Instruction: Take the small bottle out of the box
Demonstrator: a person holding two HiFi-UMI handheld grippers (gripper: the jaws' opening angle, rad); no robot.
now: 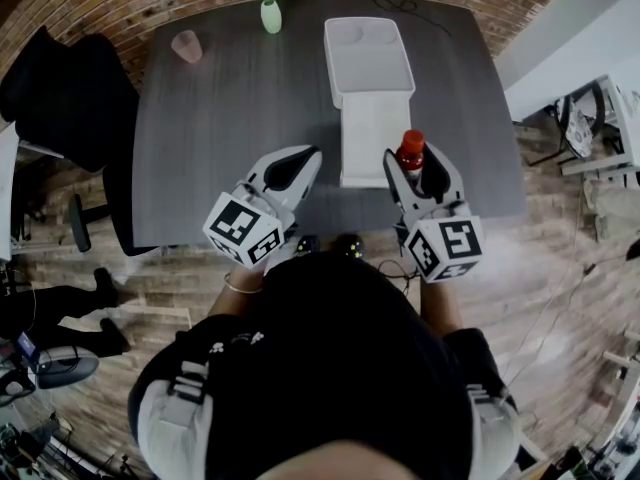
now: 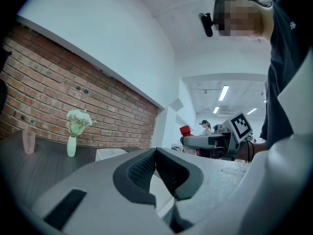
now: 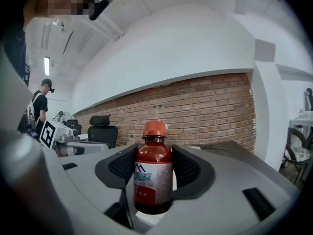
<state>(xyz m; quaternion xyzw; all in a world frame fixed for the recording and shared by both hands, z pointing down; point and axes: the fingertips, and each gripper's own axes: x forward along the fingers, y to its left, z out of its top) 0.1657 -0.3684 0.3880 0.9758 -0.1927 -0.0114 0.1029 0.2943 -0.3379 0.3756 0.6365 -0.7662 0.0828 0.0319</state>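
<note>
right gripper [image 3: 154, 173] | clamps small bottle [image 3: 154, 153] | label print [image 3: 145, 181] unreadable

Head view steeply down over table [image 1: 220, 118]; gripper views level, close behind jaws, sharing brick wall [image 2: 49, 82].

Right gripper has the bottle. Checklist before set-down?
1. Grip: ok. The right gripper has pads on both sides of the small bottle.
2. Bottle upright, cap on: ok.
3. Bottle out of the box: ok, held by its near right corner.
4. Bare table right of the box for set-down: ok.
5. Left gripper shut, empty, apart from the box: ok.
6. Height over the table: cannot tell.
</note>
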